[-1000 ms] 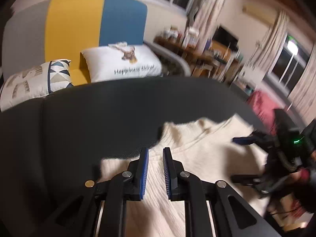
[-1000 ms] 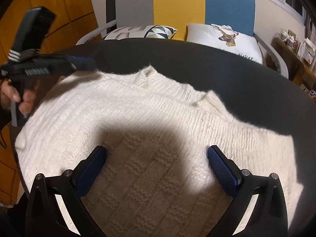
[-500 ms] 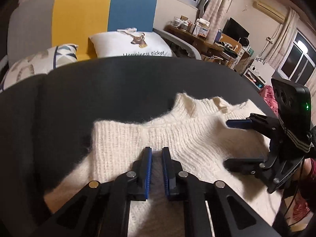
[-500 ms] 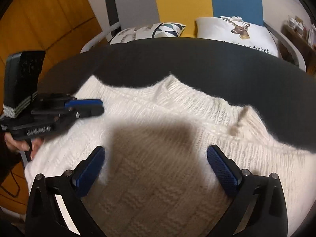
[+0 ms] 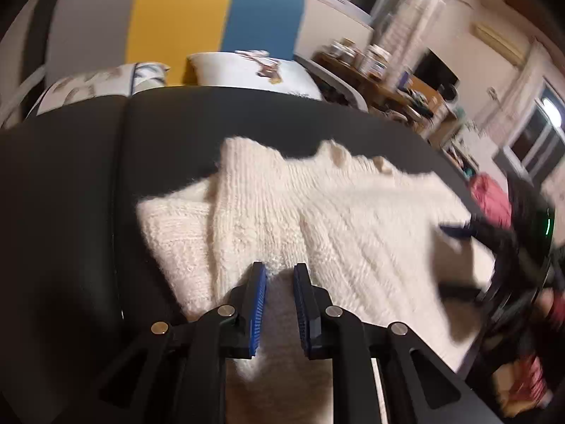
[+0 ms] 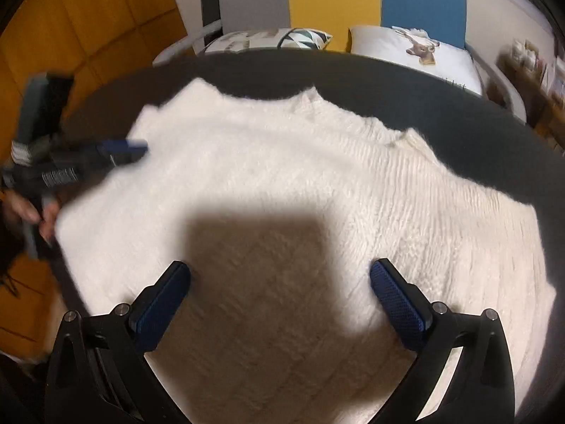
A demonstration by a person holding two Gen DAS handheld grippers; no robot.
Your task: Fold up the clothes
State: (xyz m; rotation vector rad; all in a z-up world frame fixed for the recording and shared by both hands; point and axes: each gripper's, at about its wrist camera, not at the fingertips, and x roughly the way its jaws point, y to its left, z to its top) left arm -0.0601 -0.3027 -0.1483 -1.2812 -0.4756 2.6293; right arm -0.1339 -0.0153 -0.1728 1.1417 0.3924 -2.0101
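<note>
While the cream knit sweater (image 6: 282, 183) lay spread on the dark table (image 5: 70, 194), the left gripper (image 5: 277, 275) pinched a raised fold; the right gripper (image 6: 280, 282) hovered wide open, empty. Soft, bulky and limp, it seemed best gripped at edges.

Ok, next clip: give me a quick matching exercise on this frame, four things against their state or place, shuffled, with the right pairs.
Things:
1. left gripper
2. right gripper
3. sweater
4. deer pillow

States or places:
A. jaws wide apart, holding nothing
B. on the striped sofa beyond the table
C. spread across the dark table
D. jaws narrowed on a pinch of white knit

Pairs: 1-D, 2-A, 3-C, 4-B
</note>
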